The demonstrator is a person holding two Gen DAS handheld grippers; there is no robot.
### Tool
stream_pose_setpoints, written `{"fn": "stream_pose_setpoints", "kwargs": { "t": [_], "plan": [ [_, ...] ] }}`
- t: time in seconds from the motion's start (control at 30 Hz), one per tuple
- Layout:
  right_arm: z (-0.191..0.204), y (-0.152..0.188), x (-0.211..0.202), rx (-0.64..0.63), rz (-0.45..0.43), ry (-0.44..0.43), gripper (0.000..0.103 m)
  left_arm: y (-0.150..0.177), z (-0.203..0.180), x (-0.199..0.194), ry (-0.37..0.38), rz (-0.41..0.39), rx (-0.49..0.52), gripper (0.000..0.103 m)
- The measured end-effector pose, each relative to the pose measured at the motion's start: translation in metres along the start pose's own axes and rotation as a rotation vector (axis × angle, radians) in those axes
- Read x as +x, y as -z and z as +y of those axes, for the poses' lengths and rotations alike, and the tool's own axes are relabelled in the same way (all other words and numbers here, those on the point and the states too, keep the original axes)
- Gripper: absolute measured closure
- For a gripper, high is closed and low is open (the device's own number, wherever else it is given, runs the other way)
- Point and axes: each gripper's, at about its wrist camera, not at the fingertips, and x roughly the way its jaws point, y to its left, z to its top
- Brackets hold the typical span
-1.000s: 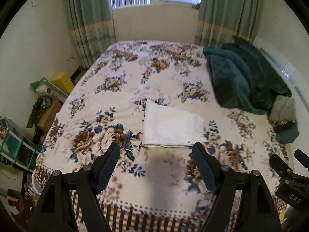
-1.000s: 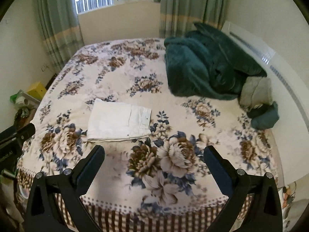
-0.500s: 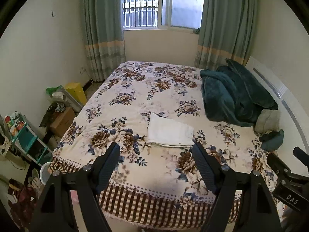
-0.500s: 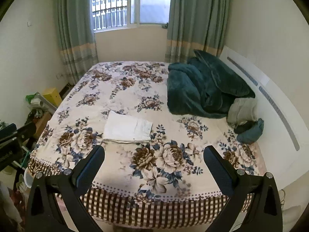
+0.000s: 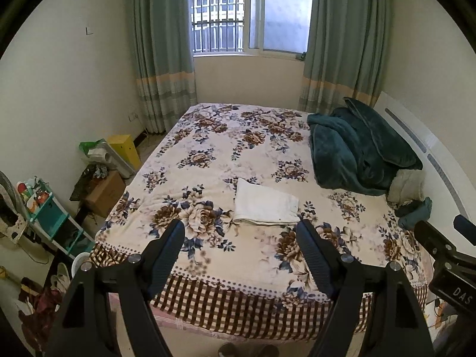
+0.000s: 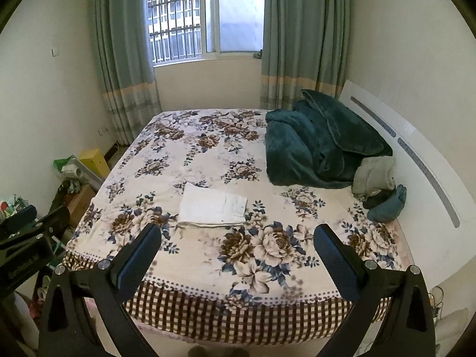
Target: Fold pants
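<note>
On bed: folded white pants; right gripper marked "DAS".

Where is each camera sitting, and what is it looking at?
Left wrist: sits on the left gripper, back from the bed's foot, facing the window; its open fingers show, plus the right gripper at the right edge.
Right wrist: sits on the right gripper, same direction; its open fingers show, plus the left gripper at the left edge.
Shared: the floral bed, folded white pants, green blanket.
</note>
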Motion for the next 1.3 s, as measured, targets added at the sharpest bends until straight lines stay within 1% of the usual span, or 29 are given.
{"fn": "stream_pose_setpoints", "kwargs": {
  "t": [0.1,0.13,0.17,0.2,0.3,0.43,0.77,1.17,1.3],
  "plan": [
    [0.001,0.002,-0.002,0.002,0.005,-0.005,0.000,0.001,0.004,-0.006,-0.012,-0.016,-0.005,0.027],
    [0.001,0.002,-0.003,0.005,0.004,-0.006,0.000,0.001,0.005,-0.007,-0.010,-0.017,-0.004,0.024],
    [0.003,0.002,-0.005,0.003,0.004,-0.005,0.000,0.002,0.006,-0.008,-0.009,-0.020,-0.003,0.007],
    [0.004,0.002,-0.007,0.001,0.004,-0.005,0.000,0.003,0.005,-0.010,-0.010,-0.025,0.000,0.000],
    [0.005,0.002,-0.006,0.004,0.003,-0.007,0.000,0.004,0.006,-0.017,-0.014,-0.047,0.007,0.000],
    [0.008,0.003,-0.013,0.005,0.000,-0.010,0.000,0.005,0.008,-0.021,-0.019,-0.044,0.002,0.000],
    [0.014,0.000,-0.013,0.002,0.005,-0.021,0.000,0.001,0.011,-0.022,-0.032,-0.046,-0.012,0.000],
    [0.021,-0.009,-0.005,0.004,0.023,-0.047,0.000,-0.005,0.011,-0.025,-0.027,-0.035,-0.015,0.000],
    [0.021,-0.010,-0.003,0.010,0.031,-0.057,0.000,-0.002,0.010,-0.026,-0.030,-0.035,-0.019,0.000]
  ]
}}
